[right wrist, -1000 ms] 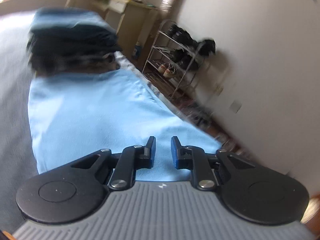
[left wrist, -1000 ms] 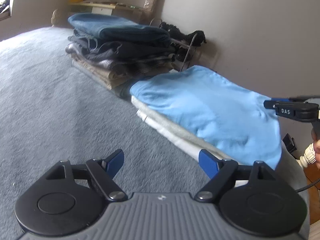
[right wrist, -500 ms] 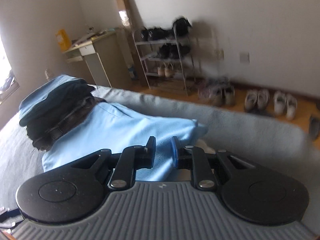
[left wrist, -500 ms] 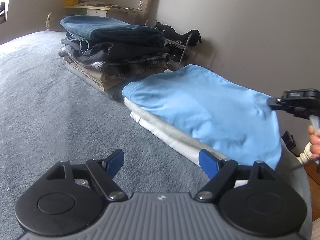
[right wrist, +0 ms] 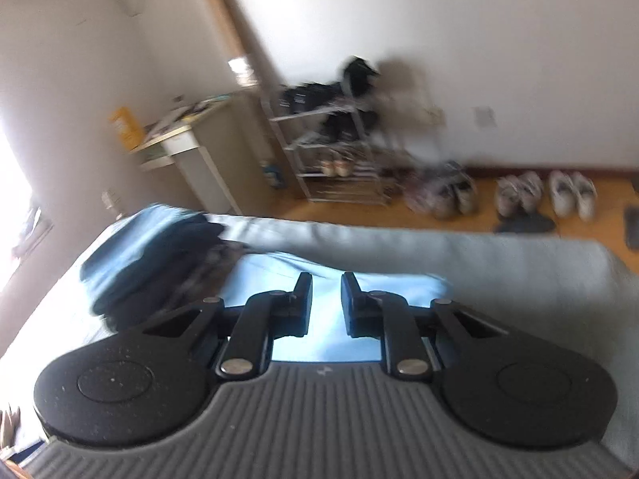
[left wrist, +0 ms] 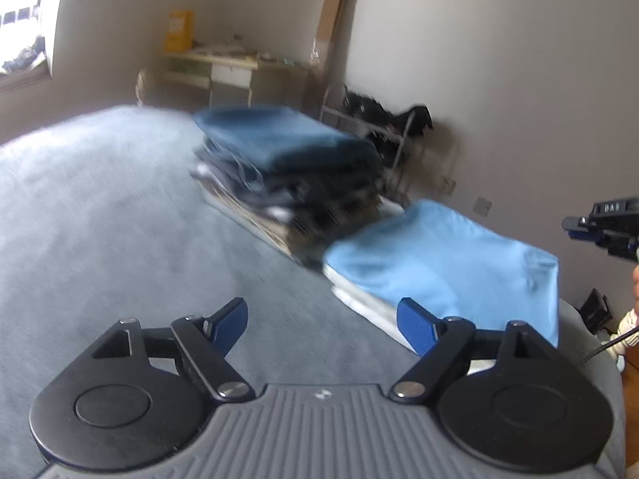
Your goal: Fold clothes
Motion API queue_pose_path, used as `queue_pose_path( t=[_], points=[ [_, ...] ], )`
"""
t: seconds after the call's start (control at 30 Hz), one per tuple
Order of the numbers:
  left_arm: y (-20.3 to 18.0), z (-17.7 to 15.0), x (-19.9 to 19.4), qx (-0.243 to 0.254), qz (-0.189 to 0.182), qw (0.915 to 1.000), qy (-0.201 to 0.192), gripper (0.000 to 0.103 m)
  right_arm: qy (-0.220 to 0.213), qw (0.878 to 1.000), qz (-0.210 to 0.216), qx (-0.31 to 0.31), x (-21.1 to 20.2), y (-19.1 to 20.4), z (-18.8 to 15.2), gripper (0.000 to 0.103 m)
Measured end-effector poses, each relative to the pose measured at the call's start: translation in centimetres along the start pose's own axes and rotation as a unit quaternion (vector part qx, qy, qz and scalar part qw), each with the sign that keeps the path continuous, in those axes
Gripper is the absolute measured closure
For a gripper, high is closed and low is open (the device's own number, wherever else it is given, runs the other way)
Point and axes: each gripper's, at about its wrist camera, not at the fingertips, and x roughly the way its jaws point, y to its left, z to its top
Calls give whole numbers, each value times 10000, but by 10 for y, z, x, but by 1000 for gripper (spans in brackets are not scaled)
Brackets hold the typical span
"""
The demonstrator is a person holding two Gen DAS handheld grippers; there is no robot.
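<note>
A tall stack of folded dark clothes (left wrist: 287,175), topped by a deep-blue denim piece, sits on the grey-blue bed cover (left wrist: 100,215). Just beside it, nearer the bed's edge, lies the folded light-blue shirt (left wrist: 443,255) on top of a low pile of white and pale-grey folded garments (left wrist: 359,303). Nothing lies between either tool and these piles.

The left gripper (left wrist: 319,319) has its blue-padded jaws spread wide, with only bed cover showing between them. The right gripper (right wrist: 325,299) has its jaws drawn narrow, a slim gap left, and nothing pinched; the light-blue shirt shows behind that gap but the pads are clear of it (in the left wrist view this tool appears at the far right edge, apart from the shirt's corner, with part of a hand (left wrist: 635,283) below it).

Beyond the bed, a metal shoe rack (right wrist: 335,151) with dark shoes stands against the white wall, next to a pale wooden desk (right wrist: 191,147) carrying papers and a yellow box (right wrist: 126,127). Several pairs of light sneakers (right wrist: 547,195) line the wooden floor (right wrist: 359,211). A bright window (left wrist: 24,28) is at the left. Both views are motion-blurred.
</note>
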Motion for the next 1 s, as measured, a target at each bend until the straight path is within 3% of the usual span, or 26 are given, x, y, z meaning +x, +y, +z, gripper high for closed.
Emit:
queue_pose_path(
  t=[0.2,0.47,0.8,1.0],
  points=[
    [68,1,-28,-196,13,9996,-209,15,260,9987,-121,-418,26,83,-1,89],
    [180,-24,-39,-735,41,9972,-155,15,296,9894,-1149,-834,54,158,-25,89],
    [280,-58,-29,-1317,-528,9897,-203,15,80,9645,-2244,-1388,12,225,-37,89],
    [314,-81,-28,-1495,-1150,9803,-593,15,-98,9465,-2817,-1571,-29,253,-42,89]
  ],
)
